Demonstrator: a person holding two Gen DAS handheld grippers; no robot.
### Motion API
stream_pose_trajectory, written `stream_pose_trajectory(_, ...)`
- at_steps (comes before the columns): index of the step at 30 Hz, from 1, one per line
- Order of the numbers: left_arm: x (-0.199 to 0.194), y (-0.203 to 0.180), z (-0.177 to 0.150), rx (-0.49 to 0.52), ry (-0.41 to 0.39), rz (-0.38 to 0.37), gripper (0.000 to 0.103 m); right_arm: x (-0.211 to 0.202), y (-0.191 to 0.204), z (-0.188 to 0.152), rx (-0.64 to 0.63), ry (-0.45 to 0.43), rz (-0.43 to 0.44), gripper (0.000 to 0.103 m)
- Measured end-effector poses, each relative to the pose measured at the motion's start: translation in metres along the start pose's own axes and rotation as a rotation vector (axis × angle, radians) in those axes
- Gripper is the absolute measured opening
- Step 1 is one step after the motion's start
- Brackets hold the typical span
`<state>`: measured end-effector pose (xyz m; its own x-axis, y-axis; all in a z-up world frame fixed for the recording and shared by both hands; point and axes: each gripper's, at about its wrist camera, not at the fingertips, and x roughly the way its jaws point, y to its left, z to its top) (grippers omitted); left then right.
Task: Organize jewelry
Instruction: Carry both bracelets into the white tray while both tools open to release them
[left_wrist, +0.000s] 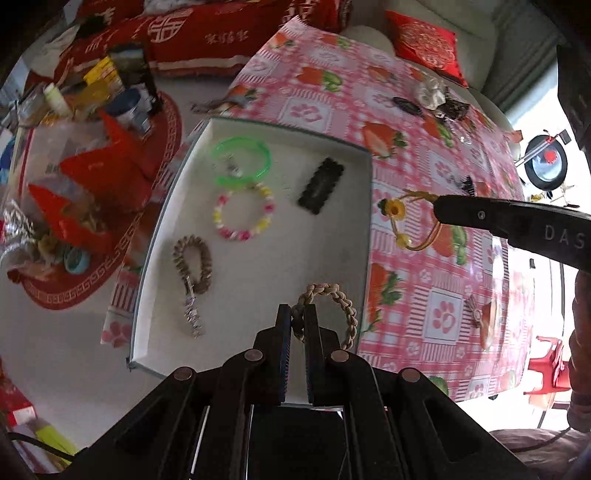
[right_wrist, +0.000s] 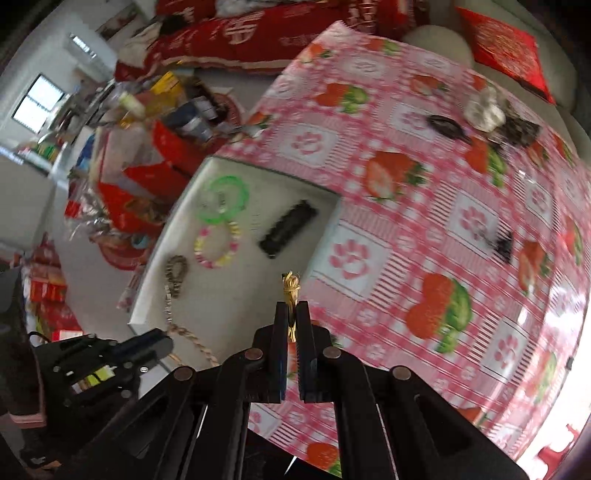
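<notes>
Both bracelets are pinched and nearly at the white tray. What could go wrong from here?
1. The left gripper holds the braided bracelet by one edge, the loop dangling; it may swing and land over the tray's near rim.
2. The right gripper grips the yellow flower bracelet by a thin cord, so it could slip out above the tablecloth.
3. Dropped carelessly, either could tangle with the beaded bracelet.

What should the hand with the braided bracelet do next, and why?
Probably lower it and let go. The left gripper is shut on the beige braided bracelet, which hangs over a bare part of the white tray, where the other bracelets and the clip already lie.
</notes>
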<state>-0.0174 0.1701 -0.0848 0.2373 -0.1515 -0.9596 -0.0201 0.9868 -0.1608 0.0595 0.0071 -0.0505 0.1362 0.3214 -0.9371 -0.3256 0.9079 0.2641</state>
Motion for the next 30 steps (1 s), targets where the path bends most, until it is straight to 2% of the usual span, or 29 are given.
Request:
stream_pose_trajectory(7, 0.028, 0.023, -0.006, -0.047, 0.045, 0.0, 0.013, 0.031, 0.037, 0.01, -0.063, 0.065, 0.065, 0.004)
stream_pose_trajectory(12, 0.048, 0.031, -0.002, -0.055, 0.058, 0.021, 0.013, 0.064, 0.048, 0.016, -0.076, 0.131, 0.123, 0.004)
stream_pose_trajectory(18, 0.067, 0.033, 0.004, -0.05, 0.066, 0.067, 0.013, 0.101, 0.048, 0.024, -0.102, 0.184, 0.074, 0.004)
stream_pose_trajectory(25, 0.078, 0.029, 0.007, -0.006, 0.065, 0.125, 0.013, 0.119, 0.034, 0.034, -0.102, 0.207, 0.008, 0.004)
stream_pose_trajectory(30, 0.083, 0.027, 0.008, 0.017, 0.074, 0.152, 0.013, 0.128, 0.027, 0.037, -0.088, 0.221, -0.004, 0.004)
